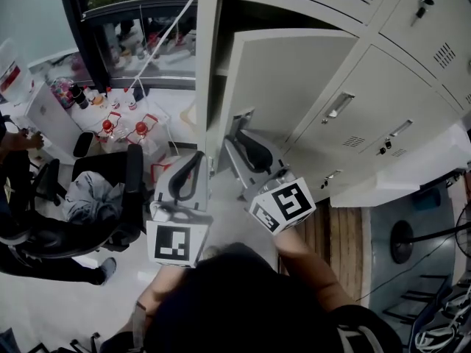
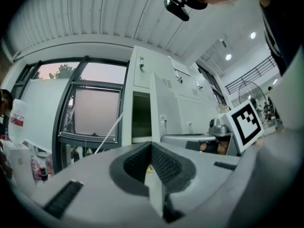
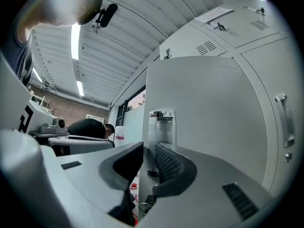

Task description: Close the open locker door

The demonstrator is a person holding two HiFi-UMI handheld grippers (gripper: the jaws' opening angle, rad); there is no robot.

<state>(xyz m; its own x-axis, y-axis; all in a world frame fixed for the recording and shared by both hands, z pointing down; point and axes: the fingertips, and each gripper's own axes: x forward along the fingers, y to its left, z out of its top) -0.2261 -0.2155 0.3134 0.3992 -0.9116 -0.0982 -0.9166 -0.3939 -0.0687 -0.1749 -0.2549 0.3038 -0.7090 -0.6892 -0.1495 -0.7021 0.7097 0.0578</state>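
At the free edge of the grey locker door (image 3: 204, 108), the right claw (image 3: 148, 148) stands narrowly parted astride it — left claw (image 2: 151, 146) pinched together, empty; door swung halfway out.

A person's arm (image 1: 16, 143) is reaching toward a white desk (image 1: 88, 120) at the far left, which is carrying red-capped bottles (image 1: 141, 129). Nearer in, a grey garment (image 1: 90, 197) is lying on a black office chair (image 1: 134, 179). A window (image 1: 140, 20) is showing greenery behind. A standing fan (image 1: 401, 235) is resting at the right.
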